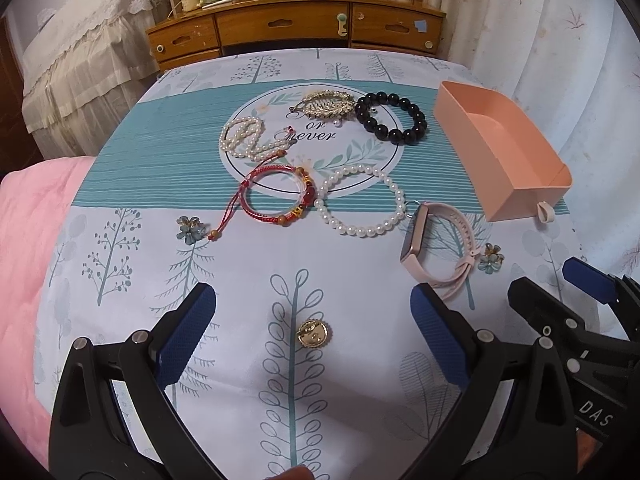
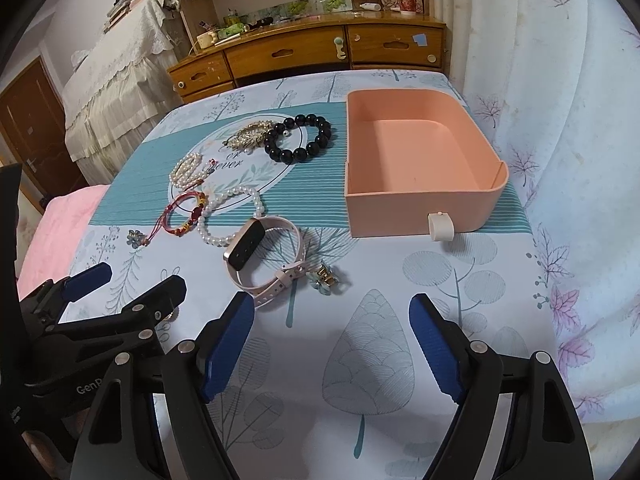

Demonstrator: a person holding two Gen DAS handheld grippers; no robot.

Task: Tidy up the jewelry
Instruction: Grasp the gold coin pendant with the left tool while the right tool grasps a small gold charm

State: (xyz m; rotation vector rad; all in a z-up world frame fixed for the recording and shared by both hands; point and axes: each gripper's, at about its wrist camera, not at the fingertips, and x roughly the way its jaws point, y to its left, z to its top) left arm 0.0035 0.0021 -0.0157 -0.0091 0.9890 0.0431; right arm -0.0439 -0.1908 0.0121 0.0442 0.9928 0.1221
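Observation:
Jewelry lies on a patterned cloth: a black bead bracelet [image 1: 391, 117] [image 2: 299, 139], a gold leaf brooch [image 1: 327, 104] [image 2: 251, 133], a pearl strand [image 1: 248, 139], a red cord bangle [image 1: 276, 195] [image 2: 185, 214], a white pearl bracelet [image 1: 362, 200] [image 2: 230, 215], a pink smartwatch [image 1: 438, 246] [image 2: 262, 258], two blue flower clips [image 1: 191, 229] [image 1: 490, 258] and a gold round brooch [image 1: 313, 333]. A pink open box [image 1: 500, 148] [image 2: 416, 160] stands empty at the right. My left gripper [image 1: 314, 320] is open around the gold brooch. My right gripper [image 2: 332, 336] is open and empty, just short of the watch.
A wooden dresser [image 1: 296, 28] with clutter stands behind the table. A pink blanket [image 1: 28, 240] lies to the left. A white curtain [image 2: 560, 120] hangs to the right. A lace-covered piece of furniture [image 1: 80, 60] stands at the far left.

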